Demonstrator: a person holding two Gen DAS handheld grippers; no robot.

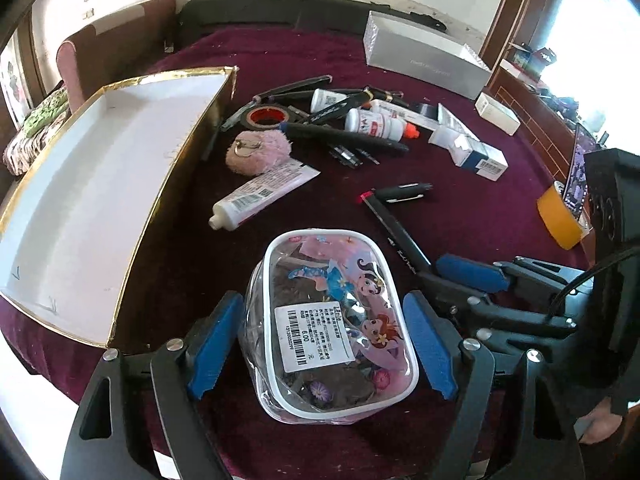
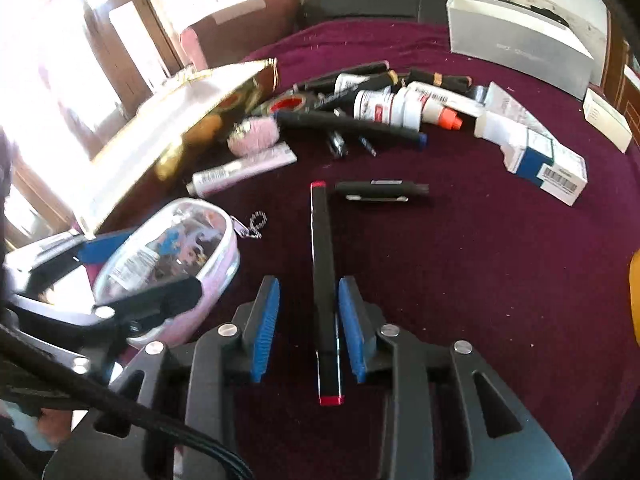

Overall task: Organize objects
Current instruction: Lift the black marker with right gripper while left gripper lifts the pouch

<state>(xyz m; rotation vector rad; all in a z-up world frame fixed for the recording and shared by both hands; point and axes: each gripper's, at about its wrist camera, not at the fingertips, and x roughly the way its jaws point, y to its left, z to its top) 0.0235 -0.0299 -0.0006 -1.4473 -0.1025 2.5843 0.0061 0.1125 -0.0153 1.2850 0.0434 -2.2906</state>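
A clear pink cartoon pouch (image 1: 332,264) with a white barcode label sits between the blue pads of my left gripper (image 1: 324,298), and both pads touch its sides. From the right wrist the pouch (image 2: 176,240) is at the left, its bead chain lying on the cloth. A long black marker with red ends (image 2: 322,240) lies on the maroon cloth between the pads of my right gripper (image 2: 309,284). That gripper is open, with a clear gap on the marker's left. The same marker (image 1: 396,232) runs toward the right gripper's blue pad (image 1: 468,272).
An open gold-rimmed white box (image 1: 100,184) stands at the left. Behind lie a pink tube (image 1: 260,196), a pink pompom (image 1: 258,148), red tape (image 1: 264,117), bottles, several pens and a black pen (image 1: 404,194). A silver box (image 1: 424,56) and cartons (image 1: 484,158) sit far right.
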